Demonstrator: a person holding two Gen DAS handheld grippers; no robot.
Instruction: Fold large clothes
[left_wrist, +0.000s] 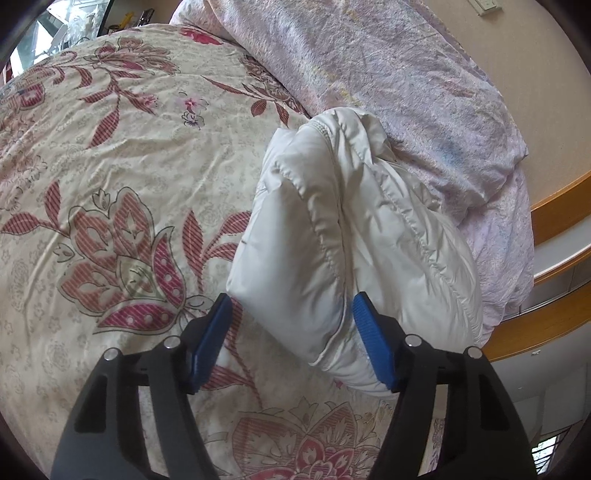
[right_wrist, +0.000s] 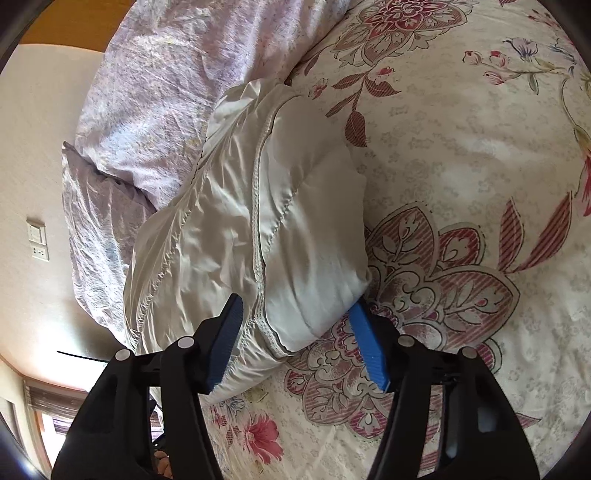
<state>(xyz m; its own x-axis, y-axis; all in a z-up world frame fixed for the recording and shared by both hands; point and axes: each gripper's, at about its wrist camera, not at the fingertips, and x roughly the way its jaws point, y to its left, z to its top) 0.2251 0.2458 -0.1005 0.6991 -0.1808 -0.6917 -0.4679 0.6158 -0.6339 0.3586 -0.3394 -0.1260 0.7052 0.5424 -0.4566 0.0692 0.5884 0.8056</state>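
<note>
White padded jacket (left_wrist: 354, 236) bundle sits between both open grippers' (left_wrist: 291, 343) (right_wrist: 295, 339) fingers; pink duvet (left_wrist: 406, 92) crowds beyond, floral bedspread (left_wrist: 129, 166) lies clear alongside.

Two wrist fisheye views look steeply down, close over a floral bed (left_wrist: 110, 166); both share the white jacket (left_wrist: 351, 229).

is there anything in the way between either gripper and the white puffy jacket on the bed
Nothing visible. The white jacket already sits between the blue pads of the left gripper and the right gripper. The lilac quilt lies beyond it.
</note>
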